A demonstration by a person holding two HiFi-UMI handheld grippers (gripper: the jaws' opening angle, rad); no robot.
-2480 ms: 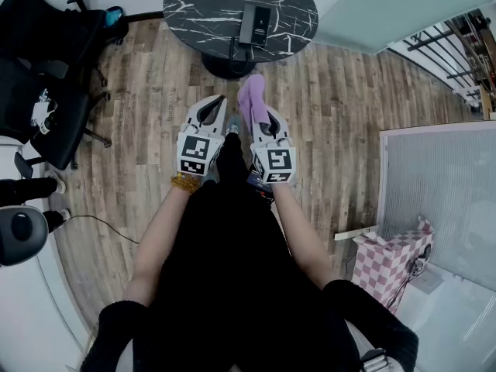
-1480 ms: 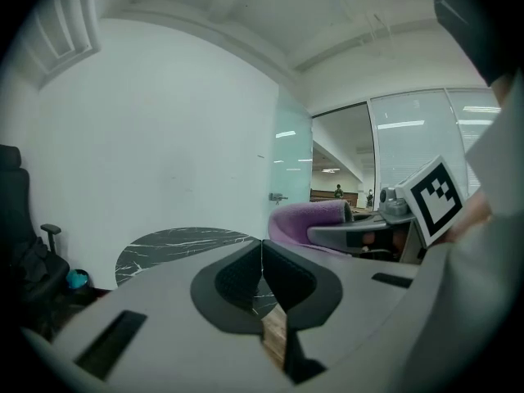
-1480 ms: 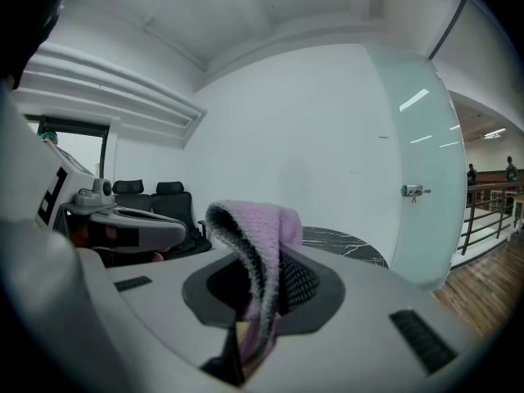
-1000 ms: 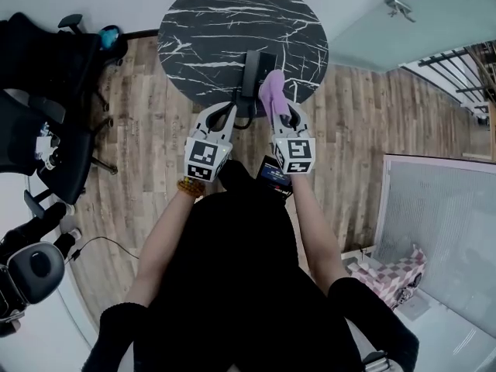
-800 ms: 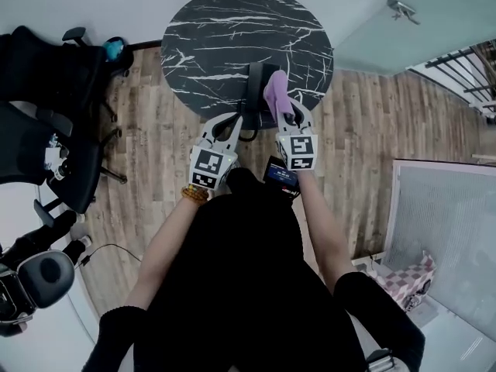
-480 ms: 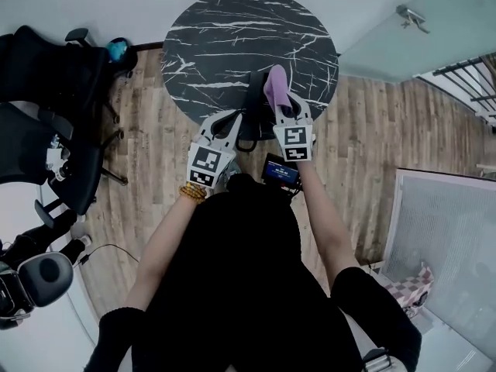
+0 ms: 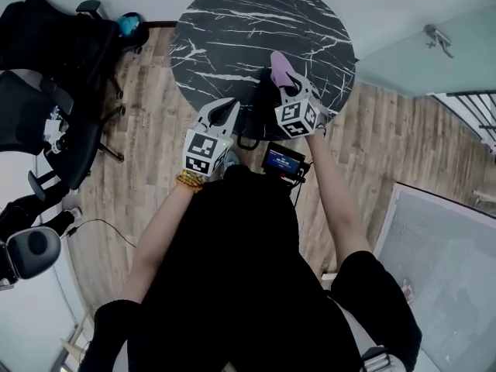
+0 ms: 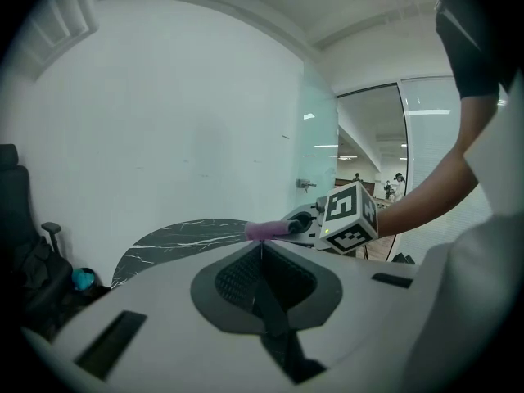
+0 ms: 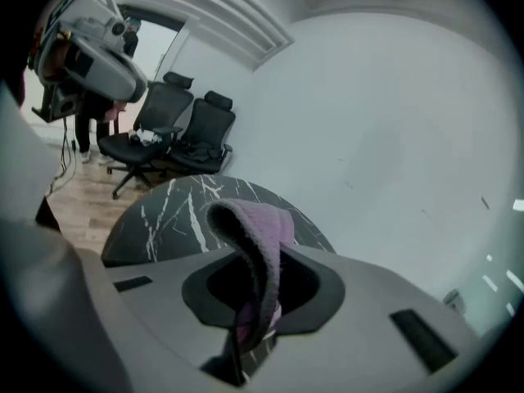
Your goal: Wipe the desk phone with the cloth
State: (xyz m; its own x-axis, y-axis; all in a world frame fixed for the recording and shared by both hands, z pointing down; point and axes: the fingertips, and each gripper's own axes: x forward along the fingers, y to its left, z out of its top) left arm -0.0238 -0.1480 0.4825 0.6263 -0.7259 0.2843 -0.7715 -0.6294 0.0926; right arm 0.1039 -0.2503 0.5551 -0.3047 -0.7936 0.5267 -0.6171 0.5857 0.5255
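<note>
A black desk phone (image 7: 258, 103) lies at the near edge of the round black marble table (image 7: 232, 22), partly hidden between my two grippers. My right gripper (image 7: 285, 84) is shut on a purple cloth (image 7: 280, 68), which sticks out past the jaws over the table just right of the phone. In the right gripper view the cloth (image 9: 260, 223) folds over the right gripper (image 9: 260, 256), with the table (image 9: 164, 211) below. My left gripper (image 7: 230, 105) sits at the table's near edge, left of the phone, shut with nothing in it. The left gripper view shows the cloth (image 8: 266, 230) ahead.
Black office chairs (image 7: 46, 60) stand left of the table on the wooden floor (image 7: 147, 146). A phone cord (image 7: 248, 142) loops off the table's near edge. A small screen (image 7: 283, 161) hangs at the person's chest. A glass wall (image 7: 434, 45) runs at the right.
The person has stepped up to the table. Both grippers moved forward; the right one carried the cloth out over the table beside the phone, and the left reached the table's edge.
</note>
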